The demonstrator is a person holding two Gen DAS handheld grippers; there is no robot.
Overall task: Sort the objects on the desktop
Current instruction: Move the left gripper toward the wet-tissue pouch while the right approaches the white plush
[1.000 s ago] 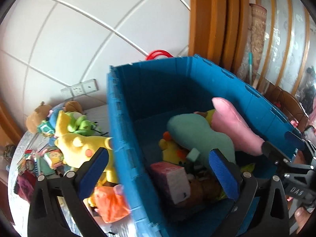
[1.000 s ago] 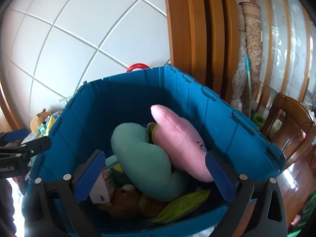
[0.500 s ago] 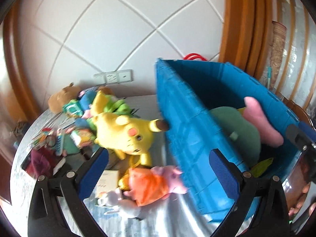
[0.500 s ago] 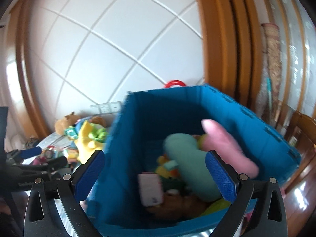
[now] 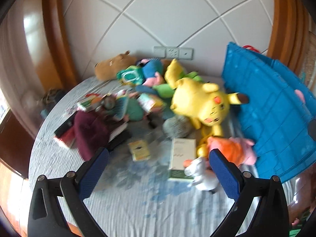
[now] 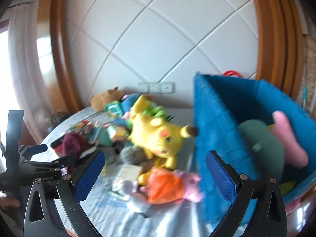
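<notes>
A pile of toys and boxes covers the table (image 5: 138,207). A yellow plush (image 5: 203,104) (image 6: 158,136) lies beside the blue bin (image 5: 272,118) (image 6: 217,122). An orange and pink plush (image 5: 233,150) (image 6: 171,183) and a white box (image 5: 182,158) lie nearer. A small yellow card (image 5: 139,150) and a maroon cloth (image 5: 90,132) sit left of them. In the bin are a green plush (image 6: 258,138) and a pink plush (image 6: 290,138). My left gripper (image 5: 158,175) (image 6: 39,156) hangs open above the cloth-covered table. My right gripper (image 6: 154,177) is open too, empty, over the orange plush.
A brown plush (image 5: 112,65) and several small toys lie at the table's back by the wall sockets (image 5: 173,52). A wooden frame (image 5: 53,39) stands left. The bin takes up the right side. Bare striped tablecloth lies in front of the pile.
Both grippers have swung left and away from the bin's inside, from looking down into it to facing the toy pile on the table. Both stayed open.
</notes>
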